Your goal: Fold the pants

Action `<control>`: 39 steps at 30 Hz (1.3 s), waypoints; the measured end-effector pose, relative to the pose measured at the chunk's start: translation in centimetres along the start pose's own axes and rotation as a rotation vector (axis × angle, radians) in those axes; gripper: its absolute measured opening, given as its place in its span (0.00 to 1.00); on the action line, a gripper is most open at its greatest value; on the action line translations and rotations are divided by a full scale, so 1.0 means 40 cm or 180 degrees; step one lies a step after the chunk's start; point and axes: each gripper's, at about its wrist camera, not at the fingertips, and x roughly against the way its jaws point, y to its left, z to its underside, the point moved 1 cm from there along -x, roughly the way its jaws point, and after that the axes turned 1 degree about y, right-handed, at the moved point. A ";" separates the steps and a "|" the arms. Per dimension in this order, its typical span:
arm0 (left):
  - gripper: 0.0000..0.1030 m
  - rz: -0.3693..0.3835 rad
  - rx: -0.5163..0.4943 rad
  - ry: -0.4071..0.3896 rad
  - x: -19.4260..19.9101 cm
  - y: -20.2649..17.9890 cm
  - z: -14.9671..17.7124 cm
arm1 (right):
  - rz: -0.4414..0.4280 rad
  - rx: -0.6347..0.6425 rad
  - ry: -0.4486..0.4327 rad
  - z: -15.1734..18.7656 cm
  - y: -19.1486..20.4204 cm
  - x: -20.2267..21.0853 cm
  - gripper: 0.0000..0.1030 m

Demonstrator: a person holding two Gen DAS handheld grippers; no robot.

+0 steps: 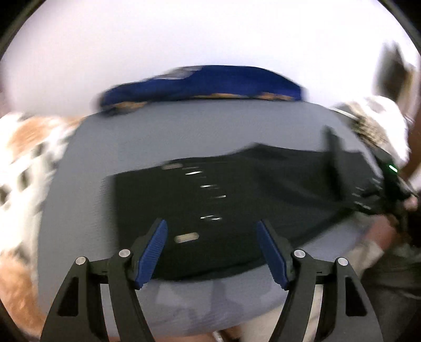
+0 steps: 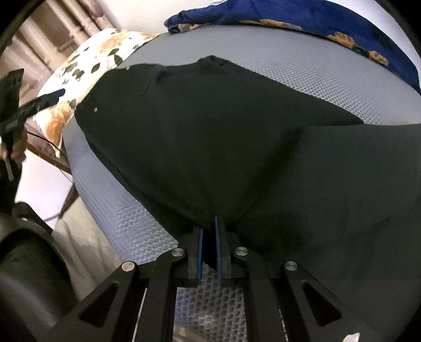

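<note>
Pants: black pants (image 2: 200, 136), lying on the grey honeycomb-textured mattress (image 2: 302, 71); waistband end with rivets at the left in the right wrist view, cloth gathering to a ridge toward the near fingers, a second dark panel spreading to the right.
Pants, left wrist view: motion-blurred; black cloth (image 1: 236, 197) ahead of the fingertips, pale stitch marks running down its middle.
Left gripper: left gripper (image 1: 211, 250) with blue-padded fingers (image 1: 154, 252) spread wide, nothing between them, near edge of the pants just ahead of the tips.
Right gripper: right gripper (image 2: 209, 231) with pads drawn close together, pinching a fold of the black cloth at the tips.
Surroundings: floral pillow (image 2: 89, 65) left of the pants; blue floral blanket (image 2: 302, 18) beyond them.
</note>
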 end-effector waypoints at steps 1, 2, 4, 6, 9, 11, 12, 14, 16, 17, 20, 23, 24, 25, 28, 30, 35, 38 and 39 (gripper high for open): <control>0.69 0.0168 -0.0098 0.0042 -0.021 -0.038 -0.011 | -0.0010 -0.0018 -0.0001 -0.003 -0.001 0.002 0.07; 0.69 0.0344 -0.0212 0.0096 -0.048 -0.084 -0.025 | -0.0012 -0.0024 -0.0003 -0.006 0.000 0.002 0.07; 0.69 0.0560 -0.0383 0.0179 -0.096 -0.171 -0.043 | -0.0007 -0.0032 0.0002 -0.007 0.000 0.004 0.07; 0.69 0.0762 -0.0565 0.0282 -0.141 -0.251 -0.051 | -0.0070 -0.0130 0.0013 -0.010 -0.010 0.007 0.07; 0.69 0.0945 -0.0778 0.0372 -0.189 -0.350 -0.059 | -0.0200 -0.0286 -0.0028 -0.017 -0.026 0.021 0.07; 0.68 0.1021 -0.0879 0.0420 -0.214 -0.402 -0.059 | -0.0197 -0.0276 -0.0065 -0.025 -0.022 0.031 0.07; 0.67 0.1033 -0.0917 0.0446 -0.220 -0.415 -0.057 | -0.0195 -0.0260 -0.0077 -0.028 -0.019 0.035 0.07; 0.61 0.0986 -0.0994 0.0481 -0.241 -0.447 -0.056 | -0.0193 -0.0245 -0.0094 -0.033 -0.016 0.042 0.07; 0.54 0.0944 -0.1047 0.0525 -0.258 -0.470 -0.050 | -0.0208 -0.0234 -0.0115 -0.035 -0.015 0.049 0.07; 0.46 0.0905 -0.1073 0.0550 -0.269 -0.479 -0.045 | -0.0220 -0.0242 -0.0119 -0.036 -0.017 0.051 0.07; 0.40 0.0827 -0.1102 0.0615 -0.294 -0.507 -0.035 | -0.0238 -0.0238 -0.0138 -0.033 -0.019 0.057 0.07; 0.39 0.0729 -0.1164 0.0539 -0.307 -0.533 -0.031 | -0.0232 -0.0210 -0.0158 -0.031 -0.014 0.058 0.07; 0.36 0.0725 -0.1181 0.0535 -0.314 -0.543 -0.030 | -0.0247 -0.0221 -0.0168 -0.029 -0.016 0.058 0.07; 0.27 0.0734 -0.1188 0.0543 -0.321 -0.549 -0.029 | -0.0266 -0.0232 -0.0183 -0.028 -0.017 0.058 0.08; 0.07 0.0644 -0.1164 0.0560 -0.339 -0.545 -0.030 | -0.0296 -0.0252 -0.0156 -0.023 -0.023 0.052 0.15; 0.06 0.0759 -0.0997 0.0625 -0.347 -0.527 -0.036 | -0.0420 -0.0372 -0.0202 -0.014 -0.039 0.063 0.20; 0.06 0.0816 -0.0768 0.0646 -0.359 -0.511 -0.042 | -0.0631 -0.0928 -0.0713 0.025 -0.170 0.173 0.25; 0.06 0.0850 -0.0660 0.0664 -0.368 -0.503 -0.042 | -0.0436 -0.1362 -0.0947 0.056 -0.296 0.230 0.25; 0.06 0.0867 -0.0603 0.0673 -0.369 -0.499 -0.043 | -0.0421 -0.1520 -0.0995 0.065 -0.337 0.240 0.25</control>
